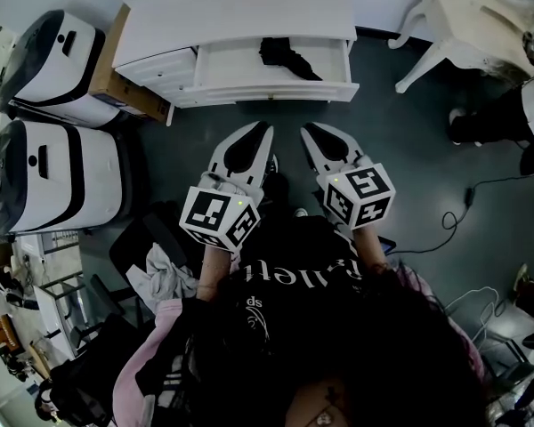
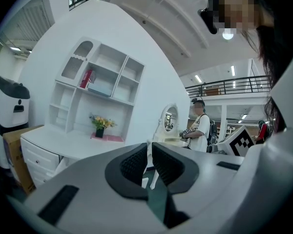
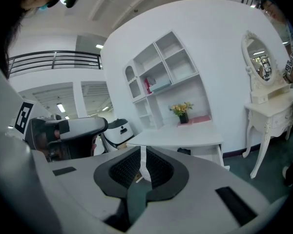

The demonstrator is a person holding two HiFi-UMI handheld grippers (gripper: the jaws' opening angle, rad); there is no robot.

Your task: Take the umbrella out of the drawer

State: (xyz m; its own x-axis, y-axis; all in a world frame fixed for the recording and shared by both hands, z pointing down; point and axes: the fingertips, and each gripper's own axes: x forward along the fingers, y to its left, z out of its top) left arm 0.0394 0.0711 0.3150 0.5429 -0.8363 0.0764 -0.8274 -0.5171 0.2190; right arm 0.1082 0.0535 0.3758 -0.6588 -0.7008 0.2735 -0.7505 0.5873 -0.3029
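A folded black umbrella (image 1: 289, 58) lies in the open drawer (image 1: 276, 89) of a white desk (image 1: 240, 16), towards the drawer's right half. My left gripper (image 1: 267, 129) and right gripper (image 1: 306, 130) hang side by side over the dark floor, a short way in front of the drawer, and point at it. Both are shut with nothing between the pads. In the left gripper view the left gripper (image 2: 149, 152) faces the desk and its shelf unit. The right gripper (image 3: 143, 162) faces the desk top; a dark shape (image 3: 184, 151) shows in the drawer.
Two white machines (image 1: 58, 56) (image 1: 53, 176) and a cardboard box (image 1: 116, 74) stand left of the desk. An ornate white table (image 1: 481, 12) and a standing person (image 1: 507, 114) are at the right. A cable (image 1: 458, 216) lies on the floor.
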